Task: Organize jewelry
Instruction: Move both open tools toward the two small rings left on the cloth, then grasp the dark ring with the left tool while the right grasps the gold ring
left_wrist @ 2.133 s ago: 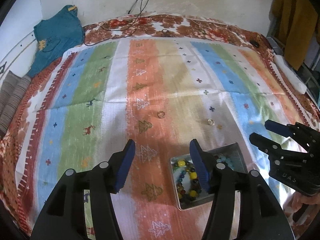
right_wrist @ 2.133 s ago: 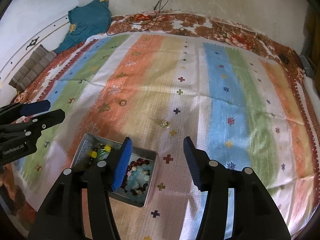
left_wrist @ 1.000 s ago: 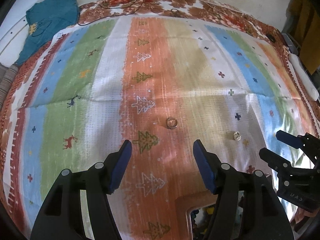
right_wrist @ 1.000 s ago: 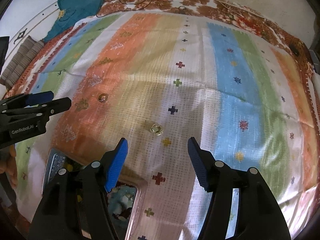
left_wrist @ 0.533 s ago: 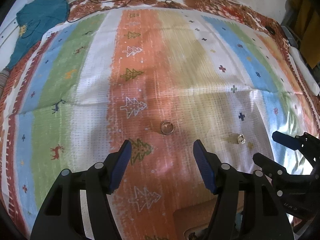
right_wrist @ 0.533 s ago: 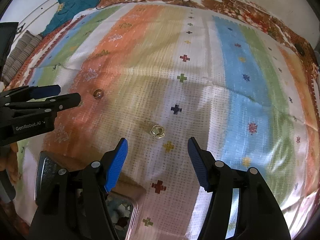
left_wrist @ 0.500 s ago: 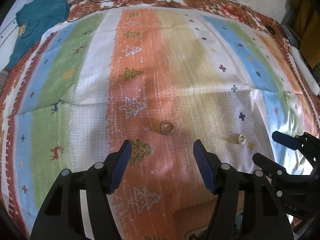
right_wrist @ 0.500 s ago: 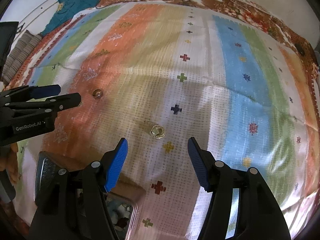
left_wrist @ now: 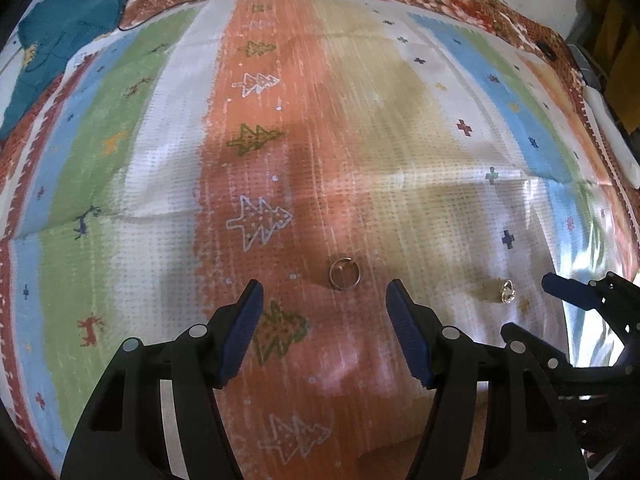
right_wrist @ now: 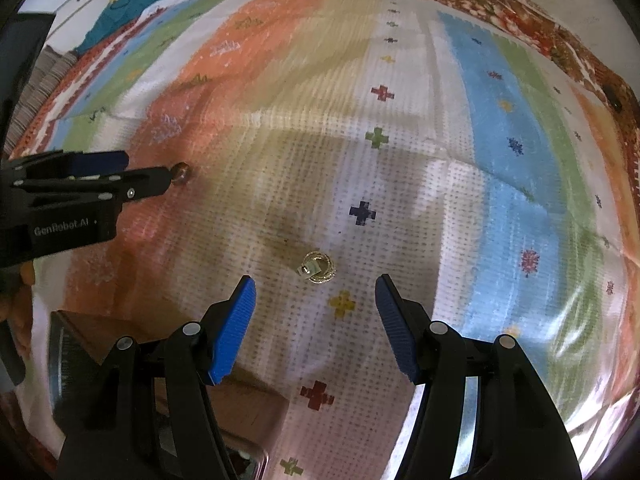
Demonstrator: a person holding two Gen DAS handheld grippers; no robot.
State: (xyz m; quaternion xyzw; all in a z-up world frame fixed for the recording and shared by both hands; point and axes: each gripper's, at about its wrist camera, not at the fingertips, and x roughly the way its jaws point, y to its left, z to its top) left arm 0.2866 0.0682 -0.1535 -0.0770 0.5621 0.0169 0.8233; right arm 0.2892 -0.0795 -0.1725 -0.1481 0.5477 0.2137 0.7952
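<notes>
On the bedspread [left_wrist: 160,152], ring [left_wrist: 344,274] lies ahead of the open, empty left tongs [left_wrist: 322,286]; earring [right_wrist: 318,267] ahead of the open, empty right tongs [right_wrist: 312,282]. Risk: flat pieces slip, pads pinch cloth instead.

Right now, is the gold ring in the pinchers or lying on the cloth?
Lying on the cloth. The plain ring rests flat on the orange stripe, just ahead of the open left gripper, touching neither finger.

Soft daylight covers the striped bedspread [left_wrist: 360,140], with washed-out glare at its lower right edge. Broad, faint shadows darken the middle. Fisheye distortion bends the borders into dark corners, and the weave looks slightly motion-blurred.
</notes>
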